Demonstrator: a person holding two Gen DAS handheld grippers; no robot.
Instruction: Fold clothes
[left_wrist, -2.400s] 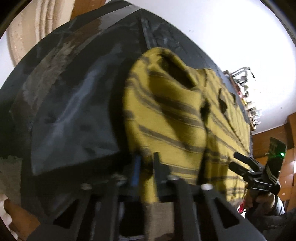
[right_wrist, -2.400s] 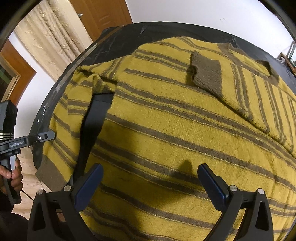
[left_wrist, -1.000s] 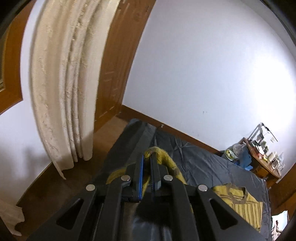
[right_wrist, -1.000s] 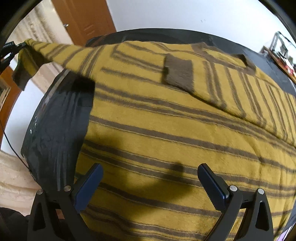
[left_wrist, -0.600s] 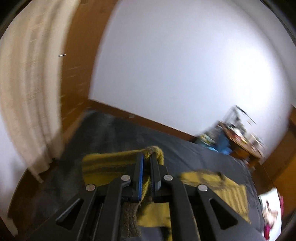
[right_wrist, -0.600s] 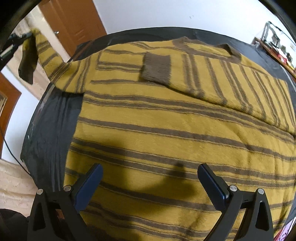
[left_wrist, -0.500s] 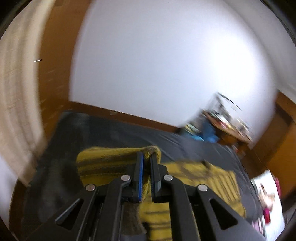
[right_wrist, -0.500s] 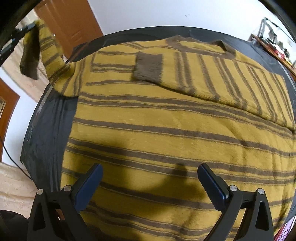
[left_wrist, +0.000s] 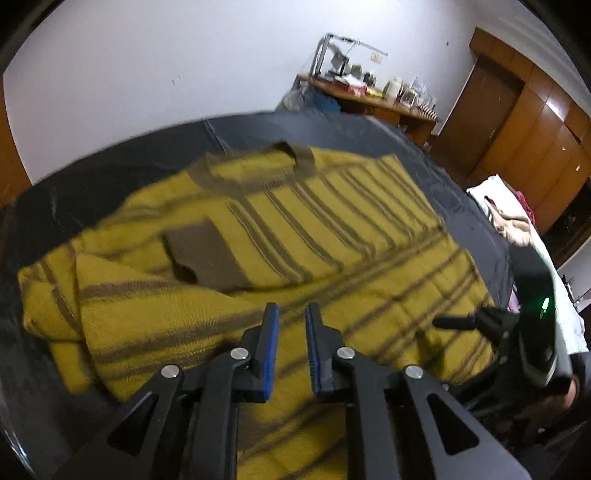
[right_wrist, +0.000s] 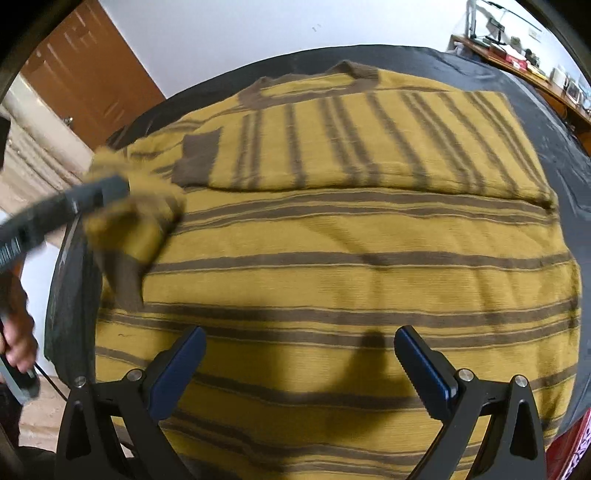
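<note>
Releasing the second sleeve is the step in hand: the left hand-held gripper (left_wrist: 290, 347) has just been opening, its blue pads now a narrow gap apart with nothing between them, and the sleeve (left_wrist: 147, 314) lies folded across the sweater (left_wrist: 332, 236) just ahead and to its left. The right hand-held gripper (right_wrist: 299, 369) hovers with jaws spread wide and empty directly above the hem half of the sweater. Beyond both, the first sleeve, brown cuff (left_wrist: 207, 254) showing, lies across the chest, the collar (right_wrist: 314, 88) farthest off; the garment rests flat on a dark-covered bed (left_wrist: 122, 166). The next move probably calls for both grippers to pinch the hem and carry it toward the collar.
</note>
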